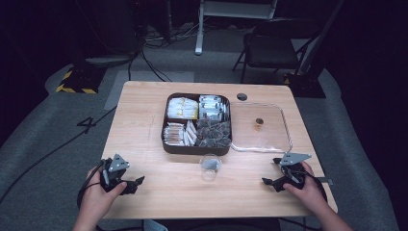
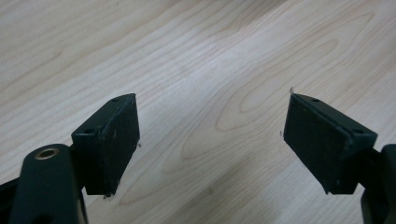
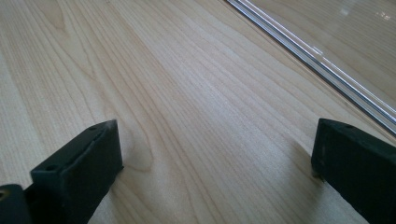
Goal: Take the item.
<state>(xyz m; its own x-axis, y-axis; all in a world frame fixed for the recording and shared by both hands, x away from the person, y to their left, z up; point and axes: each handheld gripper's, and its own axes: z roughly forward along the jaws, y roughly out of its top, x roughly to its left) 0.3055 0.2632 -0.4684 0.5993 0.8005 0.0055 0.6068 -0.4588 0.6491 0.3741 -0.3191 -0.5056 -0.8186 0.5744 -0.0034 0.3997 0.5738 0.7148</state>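
Fingers of both grippers, left and right, stand wide and empty over the bare counter; tray packets are too small to read.

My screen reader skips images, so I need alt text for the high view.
A wooden table holds a brown divided tray of packets, its clear lid beside it and a small clear cup in front. A person's hands rest the left gripper and right gripper on the near edge.
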